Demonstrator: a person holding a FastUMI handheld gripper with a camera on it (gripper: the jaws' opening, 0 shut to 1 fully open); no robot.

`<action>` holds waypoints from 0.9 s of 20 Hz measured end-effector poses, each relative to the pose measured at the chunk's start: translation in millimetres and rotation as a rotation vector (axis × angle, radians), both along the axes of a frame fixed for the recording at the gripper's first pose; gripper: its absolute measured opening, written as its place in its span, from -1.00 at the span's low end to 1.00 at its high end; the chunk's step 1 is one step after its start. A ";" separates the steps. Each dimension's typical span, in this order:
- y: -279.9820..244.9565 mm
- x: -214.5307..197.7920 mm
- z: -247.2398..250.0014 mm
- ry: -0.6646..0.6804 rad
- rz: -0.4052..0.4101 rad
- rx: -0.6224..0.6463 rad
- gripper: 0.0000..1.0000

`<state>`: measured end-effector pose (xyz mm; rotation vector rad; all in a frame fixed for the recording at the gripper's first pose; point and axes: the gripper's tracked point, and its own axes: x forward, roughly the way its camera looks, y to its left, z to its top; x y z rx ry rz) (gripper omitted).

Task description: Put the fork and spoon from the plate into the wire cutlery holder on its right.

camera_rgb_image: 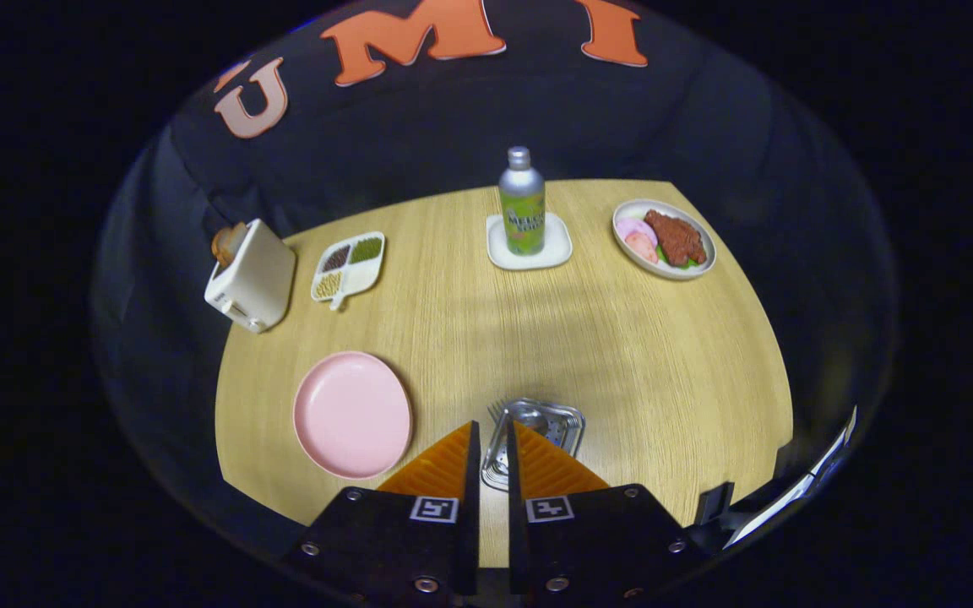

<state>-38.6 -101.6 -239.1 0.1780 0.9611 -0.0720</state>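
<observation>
Tool (pixel 492 439) up front has its fingers nearly together on nothing, hanging right over the wire cutlery holder (pixel 537 426), where fork and spoon seem parked already, pink plate (pixel 352 414) bare at nine o'clock.

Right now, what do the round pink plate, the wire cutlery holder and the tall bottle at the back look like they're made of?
The round pink plate looks like matte plastic or melamine: even colour, soft sheen. The wire cutlery holder, just ahead of the nearly closed gripper, looks like bright metal, with shiny cutlery inside. The tall bottle seems brushed aluminium with a green label; its silver neck and cap suggest this.
</observation>
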 end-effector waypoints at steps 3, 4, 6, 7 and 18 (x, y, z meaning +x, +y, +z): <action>1.3 23.7 32.8 -0.193 -0.004 -0.033 -0.23; 3.0 29.5 43.4 -0.247 0.000 -0.047 -0.14; 6.9 38.0 63.4 -0.341 0.008 -0.066 0.06; 9.4 43.5 73.1 -0.388 0.007 -0.073 0.12; 28.3 69.6 191.0 -0.836 0.030 -0.180 0.90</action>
